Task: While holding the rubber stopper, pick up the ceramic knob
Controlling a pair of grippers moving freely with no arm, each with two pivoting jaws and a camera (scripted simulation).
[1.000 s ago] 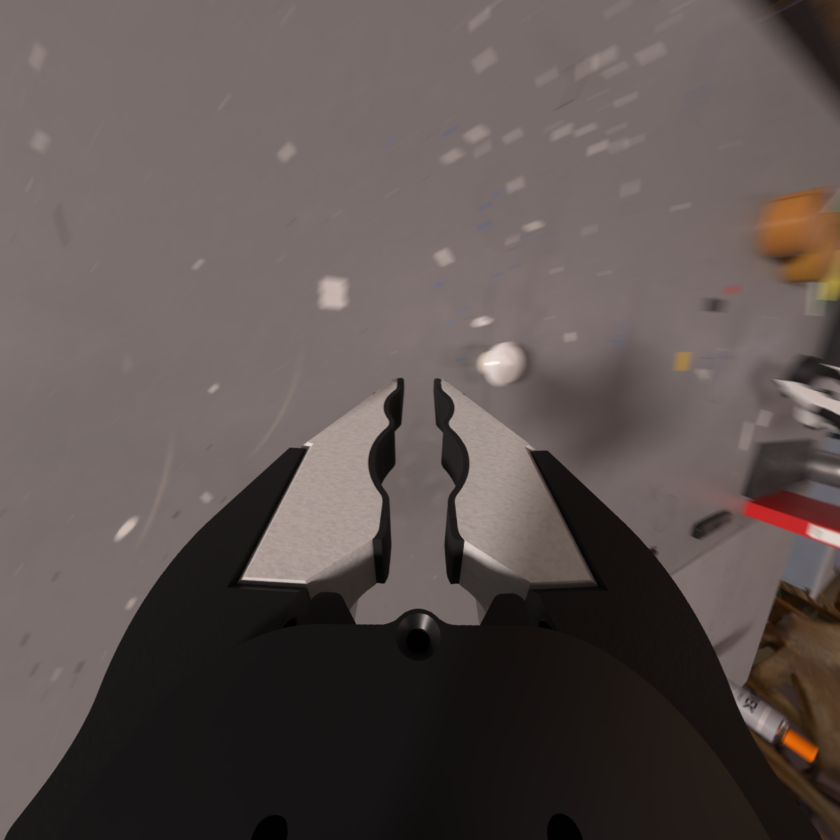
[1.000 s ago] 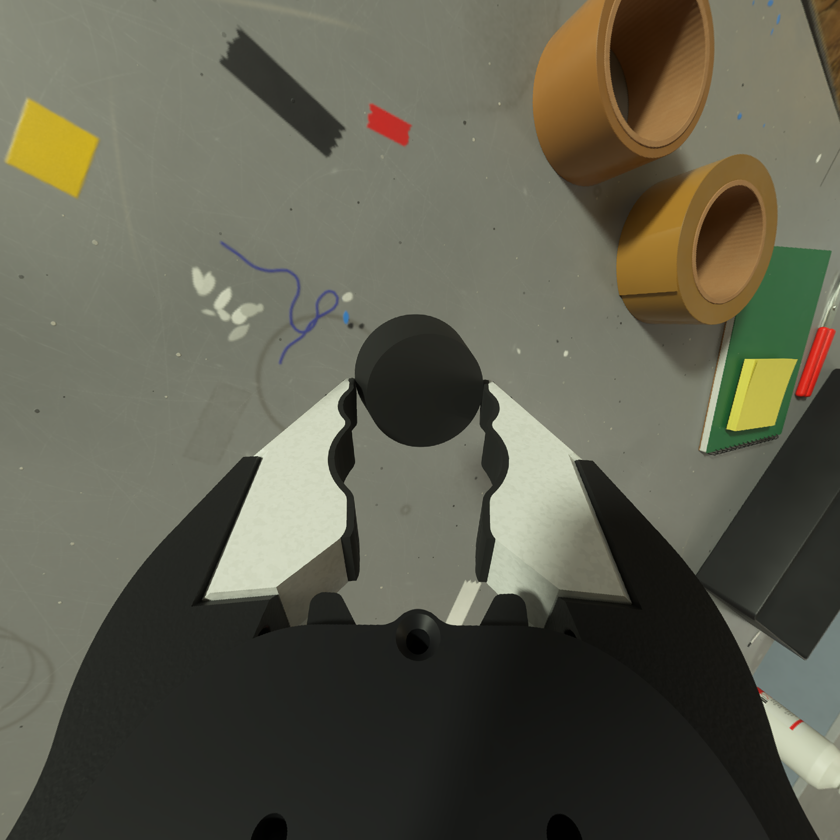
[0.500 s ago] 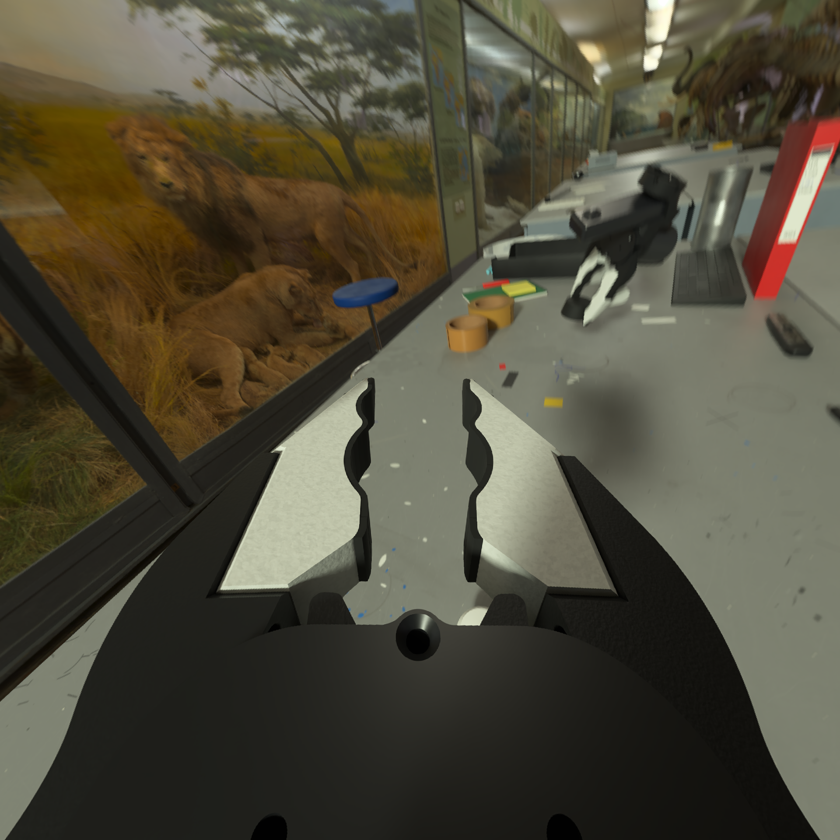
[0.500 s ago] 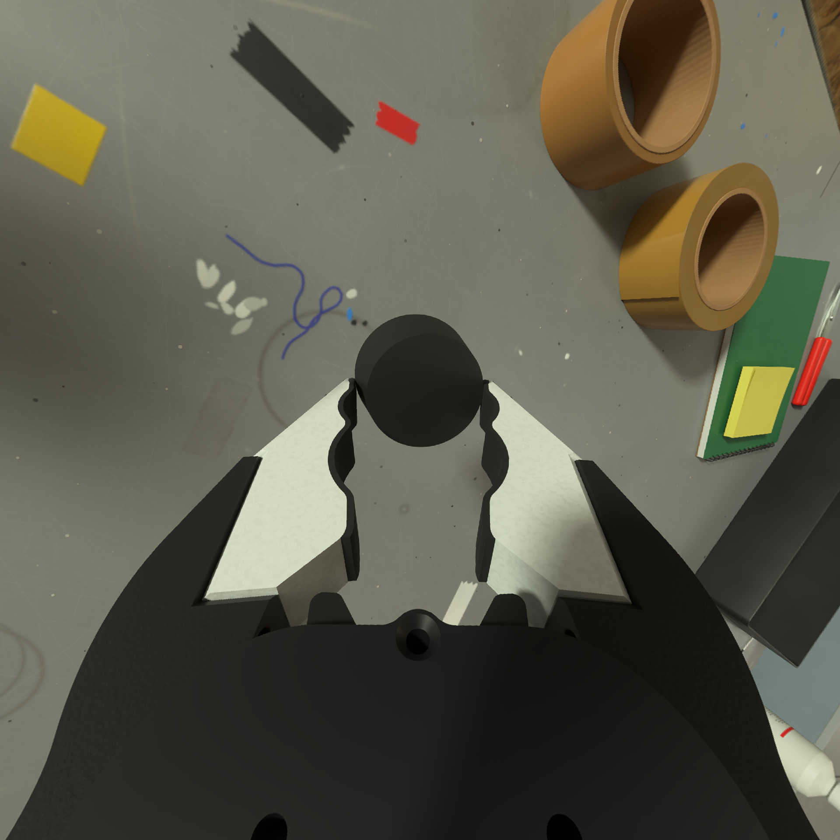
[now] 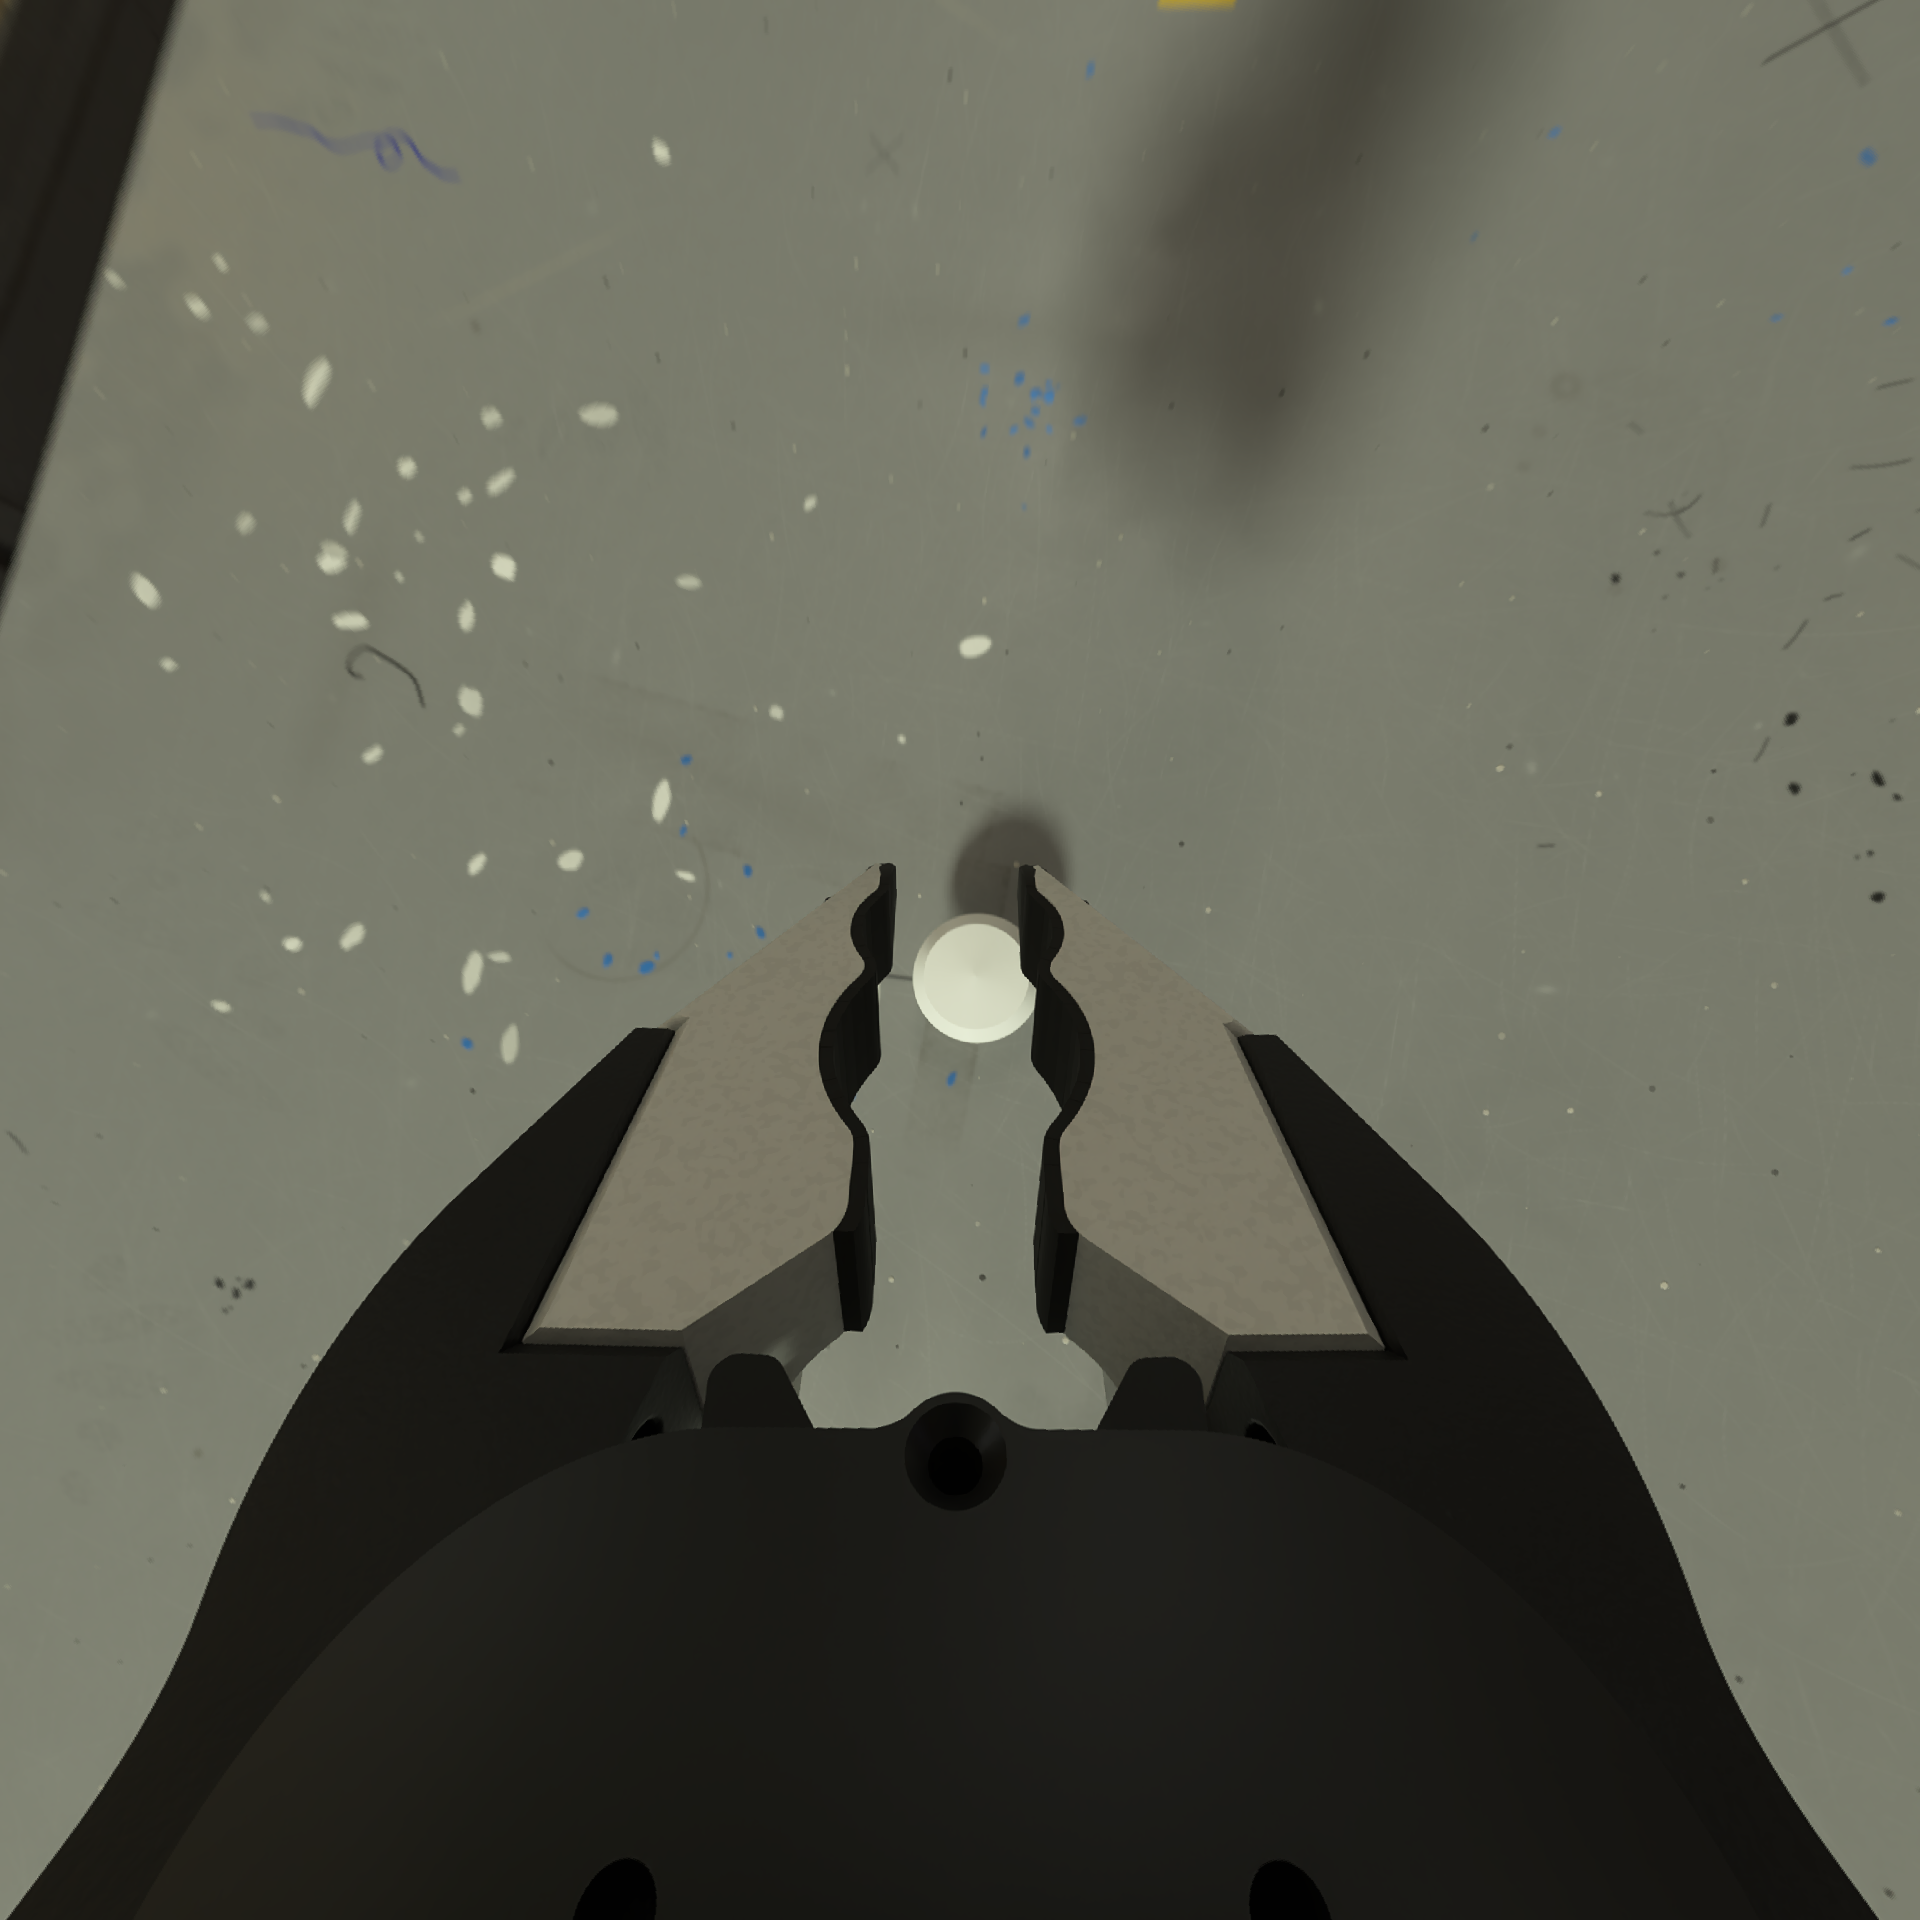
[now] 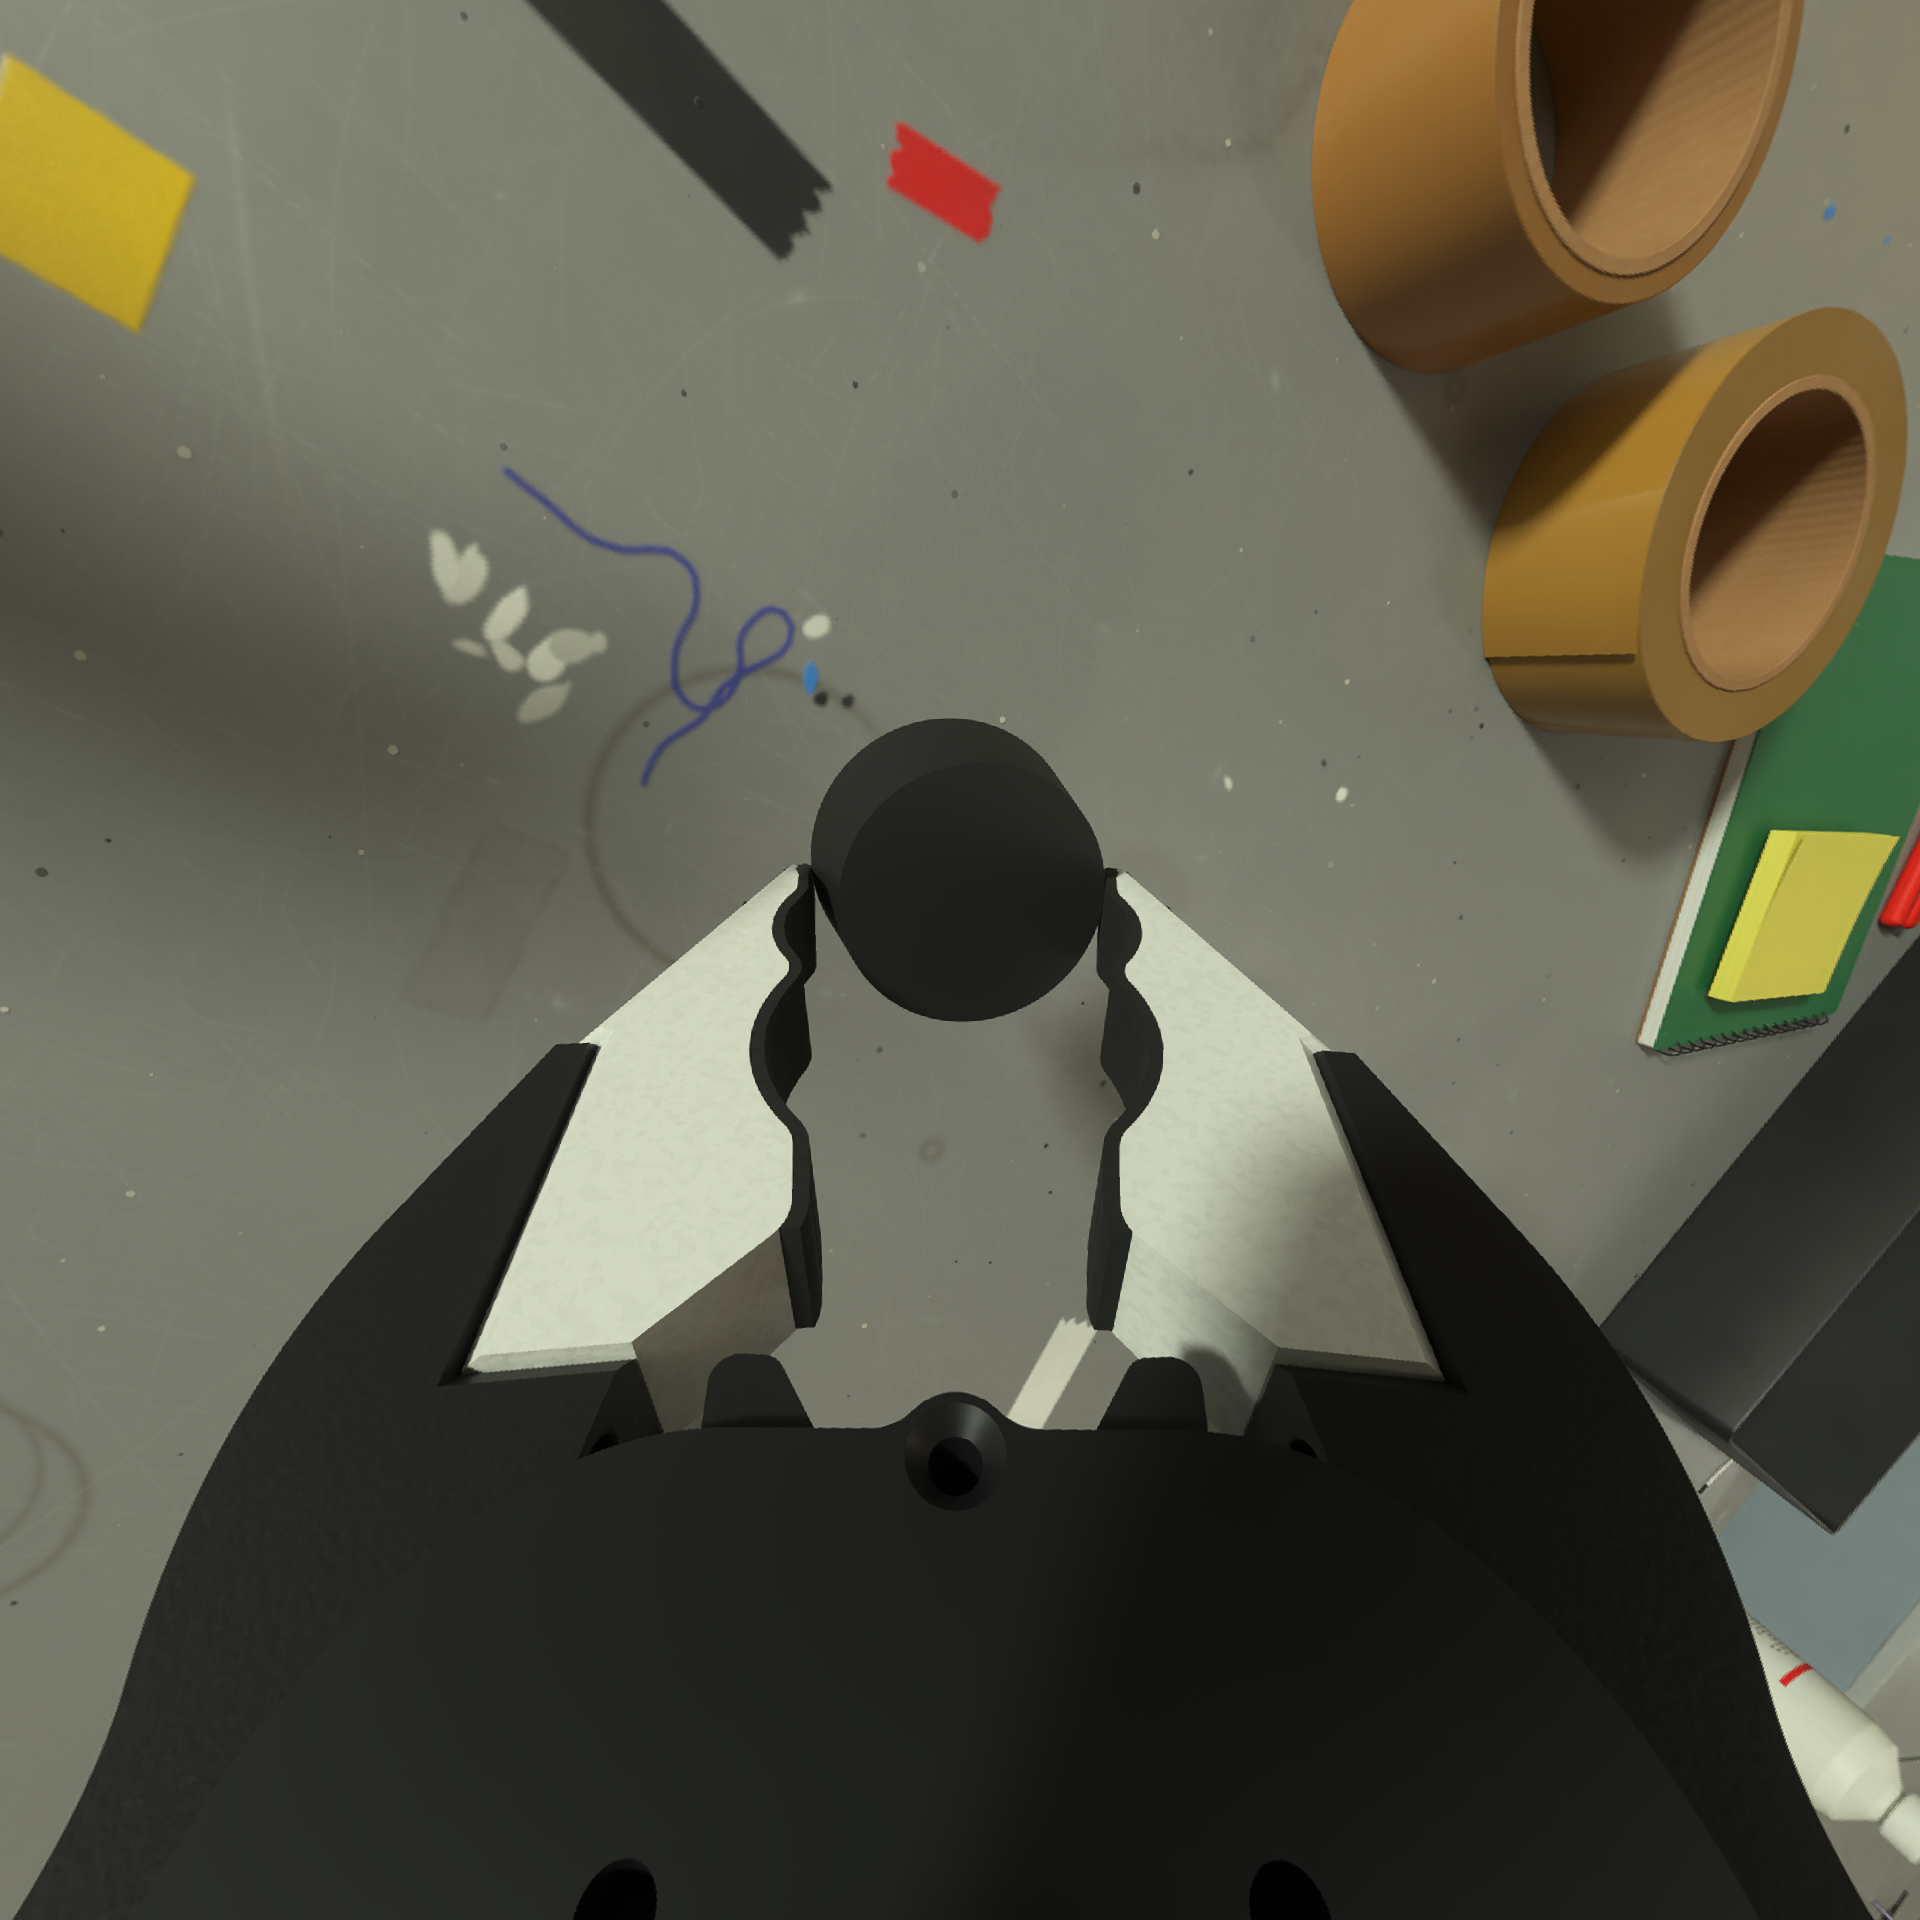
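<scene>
Looking down your left gripper [image 5: 954, 883], you see its jaws parted with the small round white ceramic knob [image 5: 974, 979] between the tips; it touches the right-hand pad, with a sliver of space on the other side, so it is bracketed but not yet pinched. The knob sits on the scuffed grey worktop [image 5: 1351, 727], whose dark edge [image 5: 62, 260] runs up the picture's left side beyond scattered white flecks. Your right gripper [image 6: 956, 873] is clamped on the black cylindrical rubber stopper [image 6: 961, 883], pinched at the very tips above the worktop. Farther out lie a blue thread squiggle [image 6: 691, 634], a strip of black tape [image 6: 691, 114], a red tape scrap [image 6: 940, 182] and a yellow square patch [image 6: 83, 192]. Toward the right edge stand two brown tape rolls [image 6: 1558, 177] [image 6: 1683, 530] beside a green notebook [image 6: 1829, 748] carrying a yellow sticky pad [image 6: 1803, 914].
</scene>
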